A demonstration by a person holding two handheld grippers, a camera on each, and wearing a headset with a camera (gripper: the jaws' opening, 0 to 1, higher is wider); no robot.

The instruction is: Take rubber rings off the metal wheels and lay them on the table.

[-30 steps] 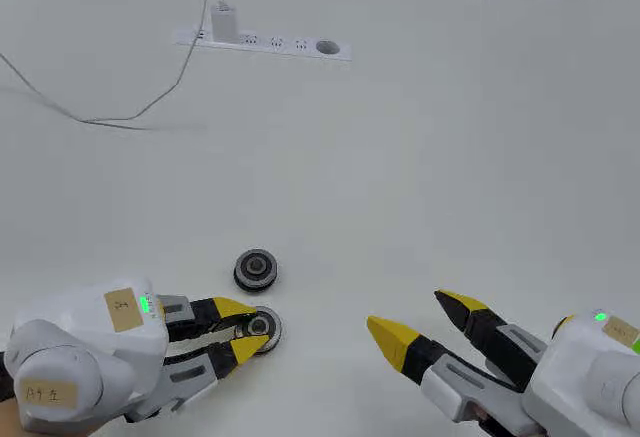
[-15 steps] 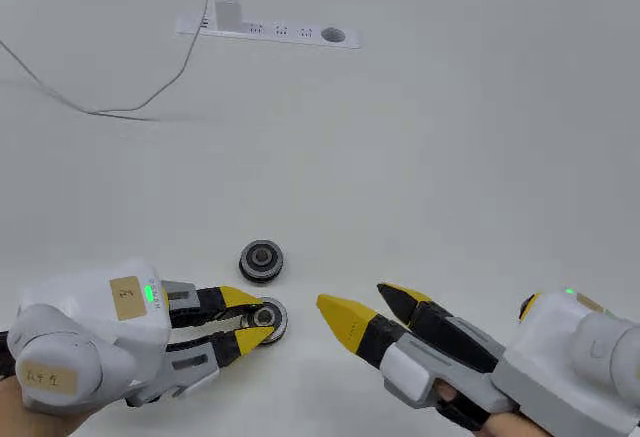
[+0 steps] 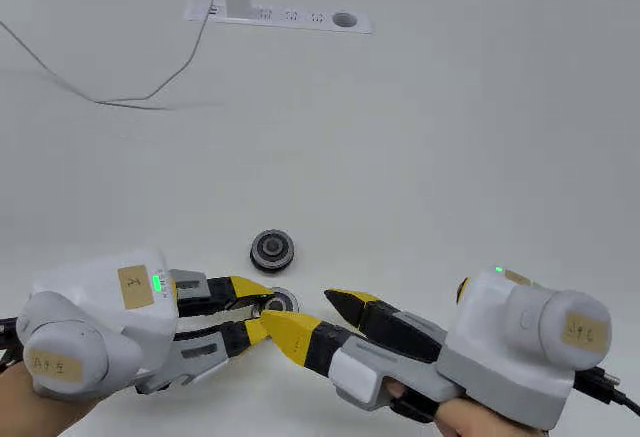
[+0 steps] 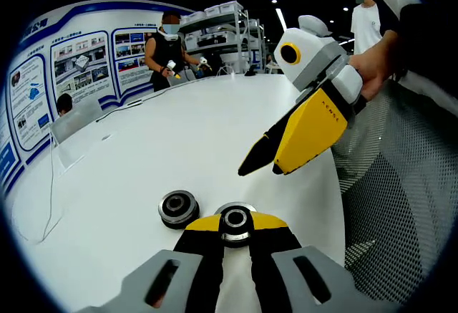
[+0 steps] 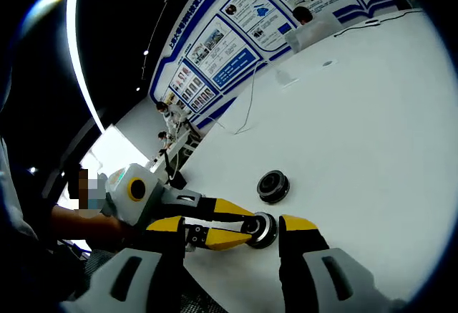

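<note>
On my left side, the left gripper (image 3: 262, 309) lies low over the white table (image 3: 450, 157), its yellow-tipped jaws pressed in on a small metal wheel (image 3: 281, 301). In the left gripper view I see the same grip from behind: the left gripper (image 4: 236, 225) has one jaw on each side of the metal wheel (image 4: 236, 223), both touching it, and the wheel sits on the table surface. I cannot tell from here whether this wheel carries a rubber ring.

Just beyond it, near but apart, a second wheel (image 3: 272, 249) lies flat on the table with a dark band around its rim. It appears to the left of the clamped one in the left gripper view (image 4: 179, 208) and above it in the right gripper view (image 5: 273, 185).

Far back on the table, a white power strip (image 3: 290, 17) lies with a cable (image 3: 150, 99) trailing off to the left.

On my right side, the right gripper (image 3: 303, 309) points in toward the clamped wheel with its jaws spread apart, holding nothing. Its lower tip overlaps the left gripper's lower jaw in the head view, and its upper tip is just beside the wheel. In the right gripper view, the right gripper (image 5: 232, 224) shows its two jaws well apart, with the metal wheel (image 5: 262, 228) between them.
</note>
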